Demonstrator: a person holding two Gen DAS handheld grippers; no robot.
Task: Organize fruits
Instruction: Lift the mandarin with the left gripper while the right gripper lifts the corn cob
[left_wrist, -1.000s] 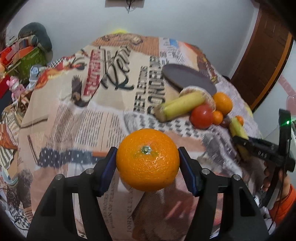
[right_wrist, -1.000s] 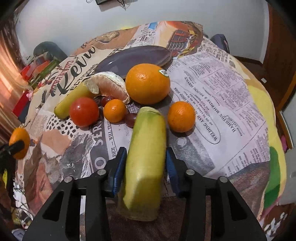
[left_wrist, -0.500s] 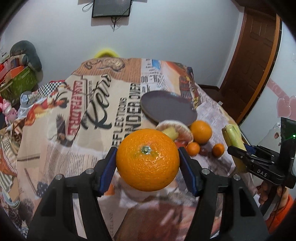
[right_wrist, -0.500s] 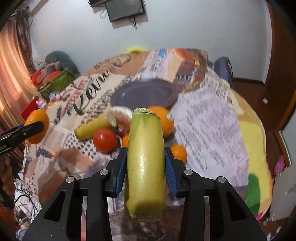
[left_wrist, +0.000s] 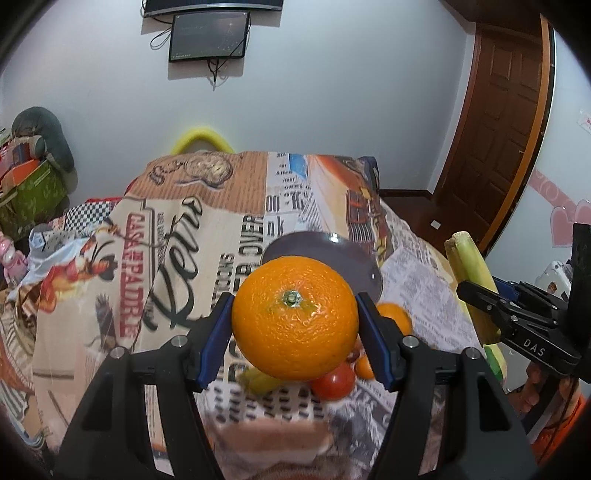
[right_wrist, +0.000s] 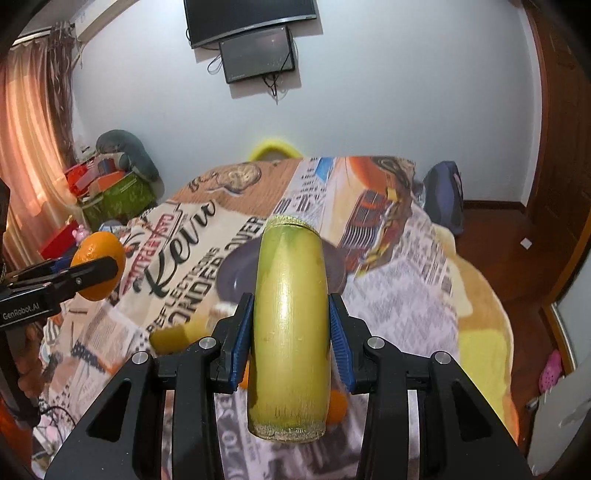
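My left gripper is shut on a large orange, held up above the table. My right gripper is shut on a yellow-green stalk piece, its cut ends pointing toward and away from me. Each view shows the other hand: the stalk piece at the right, the orange at the left. A dark plate lies on the table behind the orange. Below it, partly hidden, are a tomato, a banana and a smaller orange.
A newspaper-print cloth covers the table. A yellow chair back stands at its far edge. Boxes and clutter sit at the left, a backpack and a wooden door at the right.
Both grippers have risen with their fruit, and both views have tipped up toward the wall. The fruit pile has slid down the pictures and now sits mostly behind the held fruit.
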